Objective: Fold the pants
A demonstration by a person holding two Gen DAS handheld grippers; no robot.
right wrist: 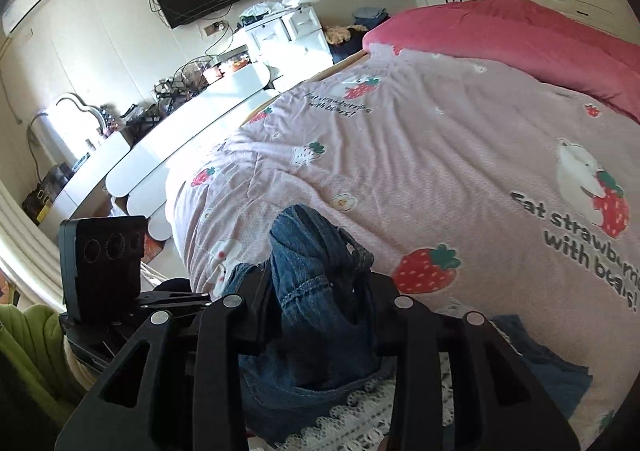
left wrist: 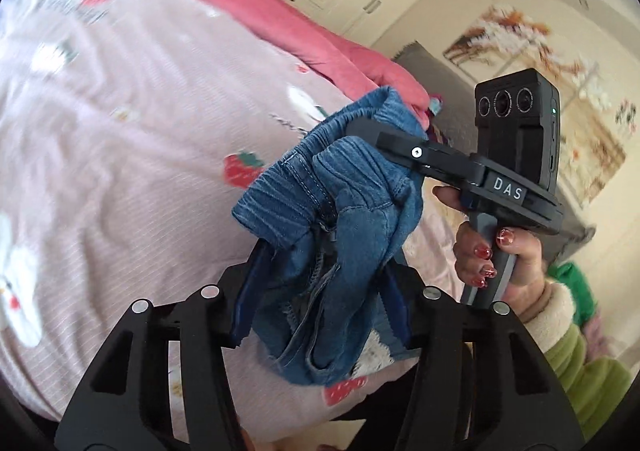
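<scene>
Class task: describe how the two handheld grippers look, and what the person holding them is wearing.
Both grippers are matte black with silver rivets on slotted finger arms. The right gripper carries a black camera block with three lenses and a white "DAS" label. The hand on its grey handle has glossy red nails, a cream fleecy cuff and a green ribbed sleeve.

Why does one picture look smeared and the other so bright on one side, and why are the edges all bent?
Left wrist view: the bedspread and wall are motion-smeared, while the denim pants in the left gripper stay fairly sharp. Right wrist view: sunlight blows out the white desk to glare. Both views: fisheye lenses curve straight lines and darken the corners.
</scene>
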